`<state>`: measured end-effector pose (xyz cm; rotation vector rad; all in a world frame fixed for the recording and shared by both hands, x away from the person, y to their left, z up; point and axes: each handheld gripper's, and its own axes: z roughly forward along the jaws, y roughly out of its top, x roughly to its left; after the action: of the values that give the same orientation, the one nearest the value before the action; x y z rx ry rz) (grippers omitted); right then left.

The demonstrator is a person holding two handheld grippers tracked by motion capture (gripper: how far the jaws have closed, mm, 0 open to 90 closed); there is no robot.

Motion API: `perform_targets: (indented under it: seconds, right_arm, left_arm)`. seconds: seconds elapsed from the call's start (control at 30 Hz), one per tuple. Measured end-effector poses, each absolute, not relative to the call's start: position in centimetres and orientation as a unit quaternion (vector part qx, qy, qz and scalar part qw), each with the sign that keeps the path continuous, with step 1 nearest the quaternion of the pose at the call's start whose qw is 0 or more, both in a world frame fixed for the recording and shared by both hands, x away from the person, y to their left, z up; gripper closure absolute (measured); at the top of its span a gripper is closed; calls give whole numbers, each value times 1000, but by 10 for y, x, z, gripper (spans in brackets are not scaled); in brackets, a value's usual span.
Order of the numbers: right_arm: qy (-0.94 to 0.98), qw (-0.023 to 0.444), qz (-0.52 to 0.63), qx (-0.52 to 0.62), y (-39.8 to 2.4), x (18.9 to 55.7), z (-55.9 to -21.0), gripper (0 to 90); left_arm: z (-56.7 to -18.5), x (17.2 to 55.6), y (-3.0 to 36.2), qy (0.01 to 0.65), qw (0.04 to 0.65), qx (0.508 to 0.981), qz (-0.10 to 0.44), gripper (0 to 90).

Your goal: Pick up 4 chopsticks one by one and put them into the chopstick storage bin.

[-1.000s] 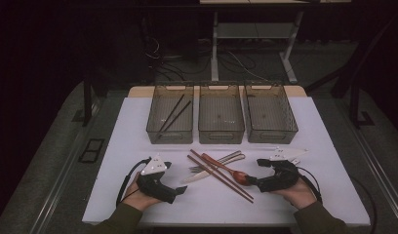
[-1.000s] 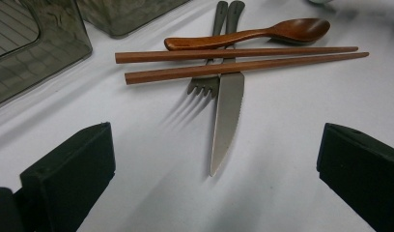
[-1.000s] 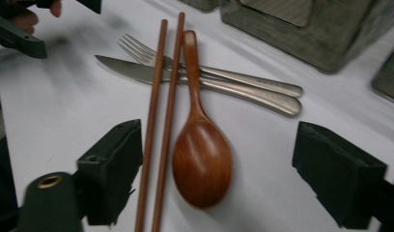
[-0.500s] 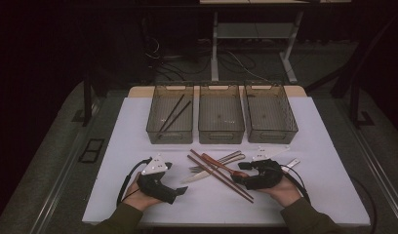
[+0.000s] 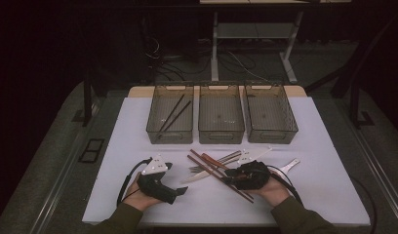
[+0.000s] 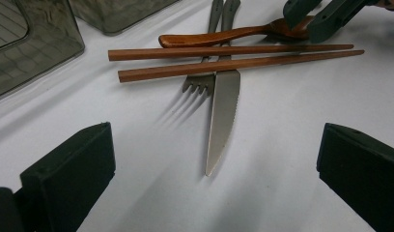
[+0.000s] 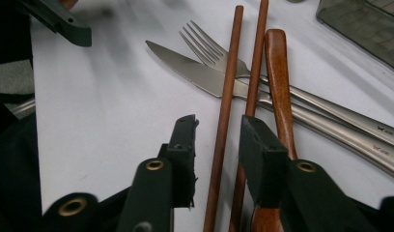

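Right gripper view puts my right gripper (image 7: 217, 140) low over the pile of cutlery, jaws astride one wooden chopstick (image 7: 226, 111). They have just been closing and now stand narrow, yet a gap shows on each side of the stick, so the pads are not pressing; I hold nothing. The second chopstick (image 7: 253, 67) runs just beside the first, passing under the right-hand jaw, and the wooden spoon (image 7: 280, 82) lies against it on the far side.

On the high view the pile lies on the white table (image 5: 333, 146) in front of three grey bins (image 5: 222, 117); the leftmost already holds dark sticks. The chopsticks cross over a steel knife (image 6: 223, 121) and fork (image 6: 201, 84).

Left gripper (image 6: 214, 183) rests wide open, empty, facing the knife tip.

Handling judgement: the chopstick should be light, rigid, thin and smooth-finished, so liable to roll or pivot in the pads. I would take it near mid-length, where it rides on the steel handles and sits off the table, rather than at an end. Risk: the neighbouring stick and spoon lie close enough to be pinched or dragged along, and the fork and knife beneath may shift.
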<state>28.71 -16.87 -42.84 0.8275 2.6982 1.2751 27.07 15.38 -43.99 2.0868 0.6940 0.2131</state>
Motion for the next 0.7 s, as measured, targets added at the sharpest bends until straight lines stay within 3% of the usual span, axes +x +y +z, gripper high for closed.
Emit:
perform_targets:
  seconds: [0.3,0.7]
  right_arm:
    - [884,26,392,253,-162,285,-434,752]
    - [893,33,373,251,-159,284,-441,768]
  left_arm:
    - [-440,270,154,279,450,844,86,0]
    - [-440,270,153,275,447,847,85,0]
